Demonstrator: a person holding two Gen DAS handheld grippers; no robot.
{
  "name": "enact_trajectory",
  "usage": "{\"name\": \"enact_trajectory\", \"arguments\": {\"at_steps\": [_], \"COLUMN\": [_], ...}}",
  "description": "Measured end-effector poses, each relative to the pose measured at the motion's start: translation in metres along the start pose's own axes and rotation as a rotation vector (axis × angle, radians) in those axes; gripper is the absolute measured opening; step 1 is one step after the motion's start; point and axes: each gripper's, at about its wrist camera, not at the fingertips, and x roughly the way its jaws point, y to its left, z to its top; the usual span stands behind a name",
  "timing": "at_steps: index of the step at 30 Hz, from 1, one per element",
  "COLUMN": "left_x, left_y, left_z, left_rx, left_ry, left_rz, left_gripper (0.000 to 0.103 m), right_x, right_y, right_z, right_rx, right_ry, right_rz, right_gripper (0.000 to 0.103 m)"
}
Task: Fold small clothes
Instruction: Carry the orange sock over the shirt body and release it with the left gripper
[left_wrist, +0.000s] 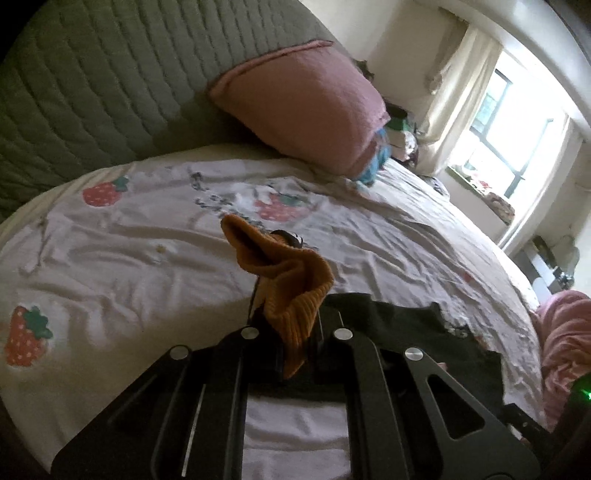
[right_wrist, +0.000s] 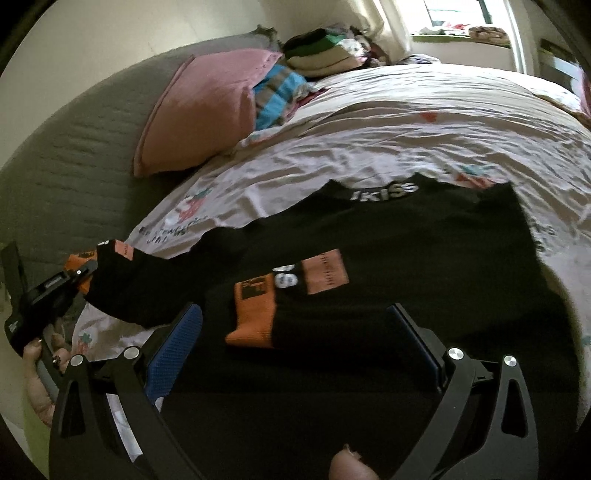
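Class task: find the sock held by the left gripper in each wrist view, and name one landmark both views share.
Left wrist: the sock, orange ribbed cuff, low centre, pinched in the left gripper.
Right wrist: far left, black and orange, gripper at its end.
Shared landmark: pink pillow.

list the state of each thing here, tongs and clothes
left tongs: shut on the orange and black sock
orange and black sock: lifted, orange cuff gaping
right tongs: open, above the second sock
second sock: flat on the black garment
black garment: spread on the bed sheet

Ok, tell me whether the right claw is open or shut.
Open: the right claw has its blue pads spread wide above the black garment.
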Motion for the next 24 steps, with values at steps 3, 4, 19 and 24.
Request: {"name": "enact_trajectory", "arguments": {"at_steps": [3, 4, 19, 24], "left_x": [-0.004, -0.005, -0.012, -0.010], "left_y": [-0.020, -0.026, -0.115, -0.141], "left_z": [0.000, 0.001, -0.005, -0.010], "left_rx": [0.044, 0.048, 0.170, 0.205], "left_ry": [-0.006, -0.004, 0.043, 0.064], "left_rz": [-0.012, -0.030, -0.138, -0.164], "left_gripper": [0.003, 0.003, 0.003, 0.003], "right_x": [-0.013, -0.015, -0.050, -0.056], "right_y": [-0.016, -0.019, -0.060, -0.071], "right_z": [0.000, -0.001, -0.003, -0.003], "right_rx": [0.029, 0.035, 0.120, 0.144], "right_ry": [-0.017, -0.020, -0.077, -0.087], "right_rz": [-0.017, -0.018, -0.014, -0.012], "right_gripper": [0.099, 0.099, 0.098, 0.099]}}
